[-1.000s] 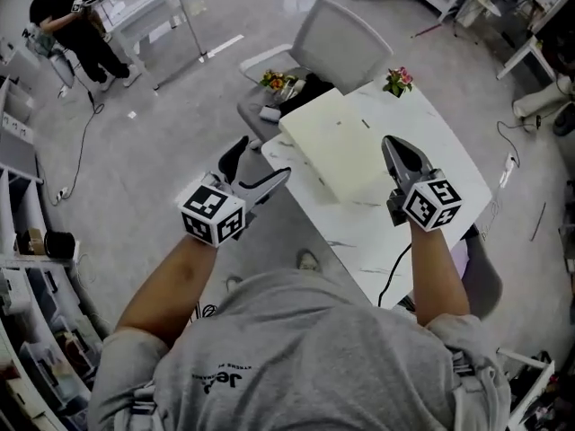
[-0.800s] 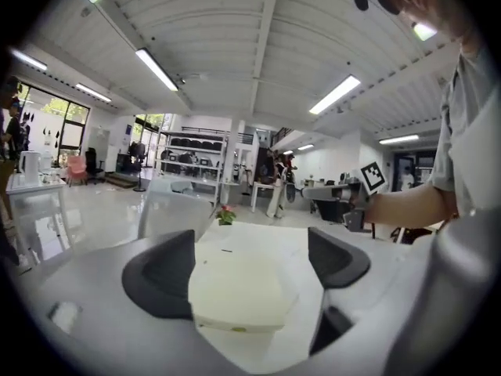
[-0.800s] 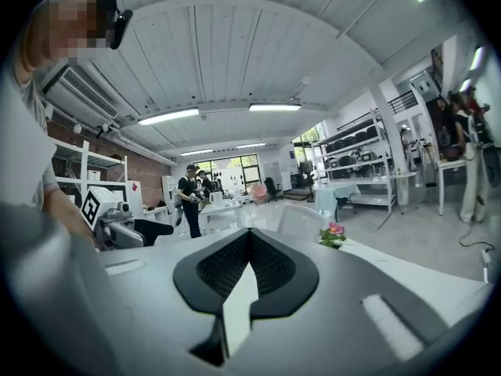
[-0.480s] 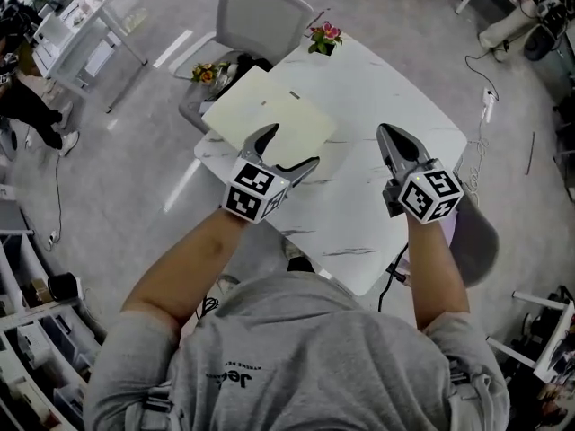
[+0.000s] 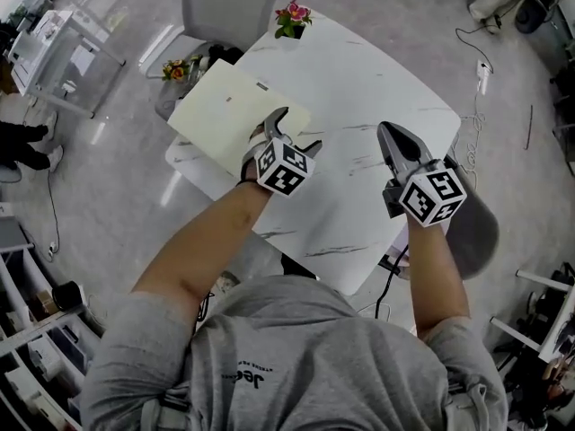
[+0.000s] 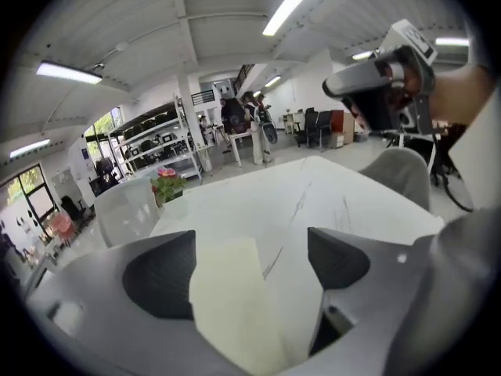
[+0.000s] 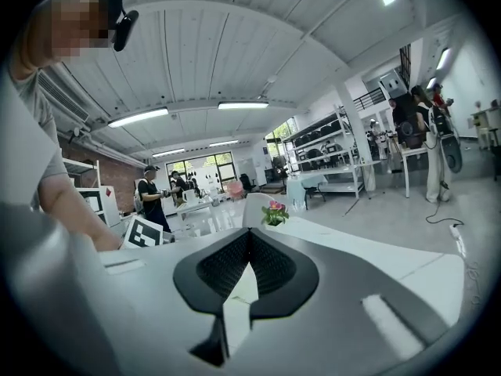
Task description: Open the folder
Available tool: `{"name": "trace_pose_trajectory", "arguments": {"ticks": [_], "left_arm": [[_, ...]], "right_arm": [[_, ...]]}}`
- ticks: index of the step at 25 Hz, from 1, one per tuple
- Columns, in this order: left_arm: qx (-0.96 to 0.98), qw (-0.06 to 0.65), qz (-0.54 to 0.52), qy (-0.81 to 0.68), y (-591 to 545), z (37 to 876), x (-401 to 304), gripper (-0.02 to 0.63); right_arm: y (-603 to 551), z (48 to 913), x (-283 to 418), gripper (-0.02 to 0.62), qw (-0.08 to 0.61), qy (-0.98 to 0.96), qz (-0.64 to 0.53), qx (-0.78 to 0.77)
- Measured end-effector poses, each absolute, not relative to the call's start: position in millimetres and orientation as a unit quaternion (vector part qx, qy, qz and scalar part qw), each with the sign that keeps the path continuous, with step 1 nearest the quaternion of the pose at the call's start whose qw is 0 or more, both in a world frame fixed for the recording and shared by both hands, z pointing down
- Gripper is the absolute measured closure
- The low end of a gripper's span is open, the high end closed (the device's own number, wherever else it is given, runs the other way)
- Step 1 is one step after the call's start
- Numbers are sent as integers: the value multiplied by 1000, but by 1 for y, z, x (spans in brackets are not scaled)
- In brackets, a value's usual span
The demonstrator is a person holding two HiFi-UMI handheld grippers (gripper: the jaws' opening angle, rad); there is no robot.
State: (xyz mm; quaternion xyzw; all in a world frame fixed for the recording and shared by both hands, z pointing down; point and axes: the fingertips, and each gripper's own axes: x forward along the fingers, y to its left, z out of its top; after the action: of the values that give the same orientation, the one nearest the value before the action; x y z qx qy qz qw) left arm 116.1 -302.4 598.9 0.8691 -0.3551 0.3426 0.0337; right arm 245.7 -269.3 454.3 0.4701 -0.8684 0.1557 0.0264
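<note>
The white marble-veined worktop is carrying a pale yellow flat card folder, which is lying closed along its far left edge. The left gripper is hanging over the folder's near right corner with its jaws spread, that corner showing between them, probably lining up to catch the cover. The right gripper, pressed together and empty, is waiting over bare worktop well to the right. A small pink-flowered plant is sitting at the far edge.

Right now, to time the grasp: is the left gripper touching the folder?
Cannot tell. Left gripper view: the left gripper has the folder between its open jaws, but neither contact nor gap shows.
</note>
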Motion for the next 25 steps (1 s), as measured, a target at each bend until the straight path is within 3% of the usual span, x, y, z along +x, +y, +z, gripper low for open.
{"name": "trace_pose_trajectory", "arguments": {"ticks": [11, 15, 18, 25], "left_arm": [[817, 11, 437, -376, -325, 659, 124, 140], [799, 33, 450, -397, -330, 665, 116, 222], [795, 34, 450, -406, -334, 661, 111, 335], [820, 49, 417, -389, -329, 645, 119, 439]], "right_arm": [[-267, 482, 277, 592, 29, -852, 179, 491], [-268, 483, 278, 592, 28, -851, 182, 493], [-271, 482, 277, 592, 26, -850, 182, 493], [-276, 478, 265, 592, 27, -853, 182, 488]]}}
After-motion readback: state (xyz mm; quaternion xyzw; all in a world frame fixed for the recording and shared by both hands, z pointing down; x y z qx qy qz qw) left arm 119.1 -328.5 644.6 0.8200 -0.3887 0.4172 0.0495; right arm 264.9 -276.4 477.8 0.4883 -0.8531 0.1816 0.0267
